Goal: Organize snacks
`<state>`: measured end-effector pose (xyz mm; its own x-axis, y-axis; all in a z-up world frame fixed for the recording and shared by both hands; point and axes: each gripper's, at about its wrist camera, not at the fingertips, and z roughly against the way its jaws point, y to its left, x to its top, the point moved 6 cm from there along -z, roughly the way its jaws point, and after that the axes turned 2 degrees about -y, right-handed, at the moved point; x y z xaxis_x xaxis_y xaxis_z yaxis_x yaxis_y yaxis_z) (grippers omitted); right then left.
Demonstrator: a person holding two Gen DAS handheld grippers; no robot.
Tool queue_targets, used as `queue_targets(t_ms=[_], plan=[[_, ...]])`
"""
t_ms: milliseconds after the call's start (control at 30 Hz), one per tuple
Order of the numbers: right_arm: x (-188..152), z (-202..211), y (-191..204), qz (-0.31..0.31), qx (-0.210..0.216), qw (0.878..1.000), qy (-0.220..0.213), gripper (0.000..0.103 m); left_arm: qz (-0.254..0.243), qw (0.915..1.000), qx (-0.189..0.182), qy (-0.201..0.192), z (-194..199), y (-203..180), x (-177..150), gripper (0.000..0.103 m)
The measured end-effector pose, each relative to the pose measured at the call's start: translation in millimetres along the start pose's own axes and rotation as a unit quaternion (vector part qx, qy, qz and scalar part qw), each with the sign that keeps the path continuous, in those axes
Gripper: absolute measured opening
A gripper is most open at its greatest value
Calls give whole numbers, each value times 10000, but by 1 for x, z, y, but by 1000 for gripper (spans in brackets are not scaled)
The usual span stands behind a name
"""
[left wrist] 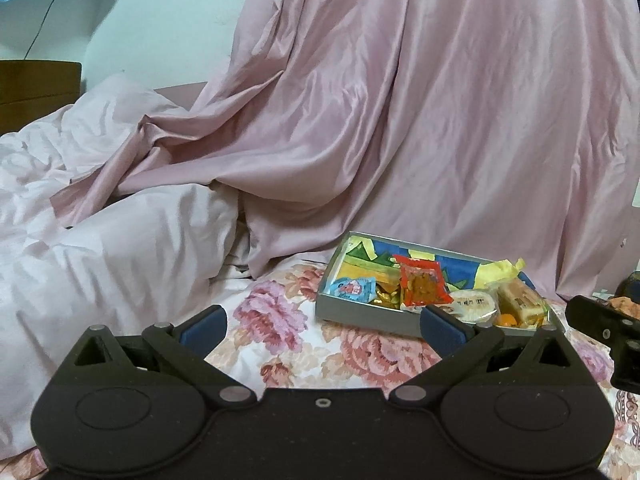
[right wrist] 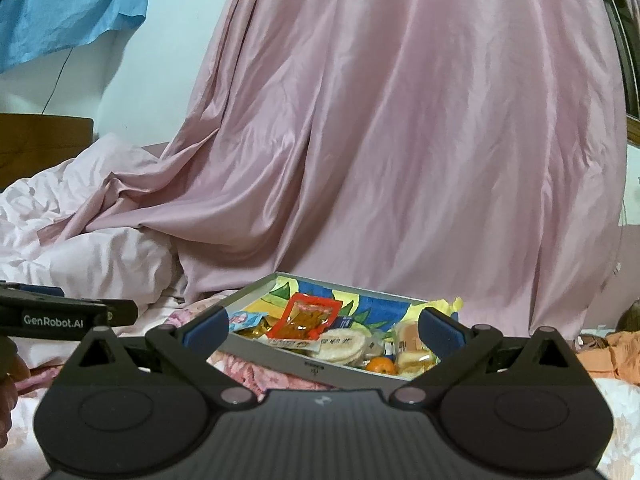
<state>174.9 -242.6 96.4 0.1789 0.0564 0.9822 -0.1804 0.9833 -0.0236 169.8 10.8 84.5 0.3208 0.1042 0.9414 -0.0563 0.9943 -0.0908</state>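
A shallow grey box [left wrist: 360,314] with a colourful lining sits on the floral bedsheet. It holds a red snack packet [left wrist: 423,283], a small blue packet [left wrist: 352,288], a round white rice cracker [left wrist: 476,306], a wrapped cake [left wrist: 520,300] and a small orange [left wrist: 506,319]. My left gripper [left wrist: 324,326] is open and empty, just in front and left of the box. My right gripper [right wrist: 326,326] is open and empty, right before the box [right wrist: 312,368], with the red packet [right wrist: 308,316], cracker [right wrist: 344,346], orange [right wrist: 381,366] and cake [right wrist: 412,346] between its fingers' line of sight.
A pink sheet [left wrist: 420,120] hangs behind the box. A rumpled pale duvet [left wrist: 100,240] lies at the left. A wooden headboard [left wrist: 36,88] stands far left. Orange cloth [right wrist: 612,352] lies to the right. The left gripper's body [right wrist: 60,316] shows in the right wrist view.
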Motion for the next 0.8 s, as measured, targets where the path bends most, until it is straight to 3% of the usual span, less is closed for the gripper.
queue_targets(t_ms=[800], plan=[[-37, 53, 10, -311, 70, 9991, 278, 103, -52, 10000, 52, 30, 56, 15, -41, 102]])
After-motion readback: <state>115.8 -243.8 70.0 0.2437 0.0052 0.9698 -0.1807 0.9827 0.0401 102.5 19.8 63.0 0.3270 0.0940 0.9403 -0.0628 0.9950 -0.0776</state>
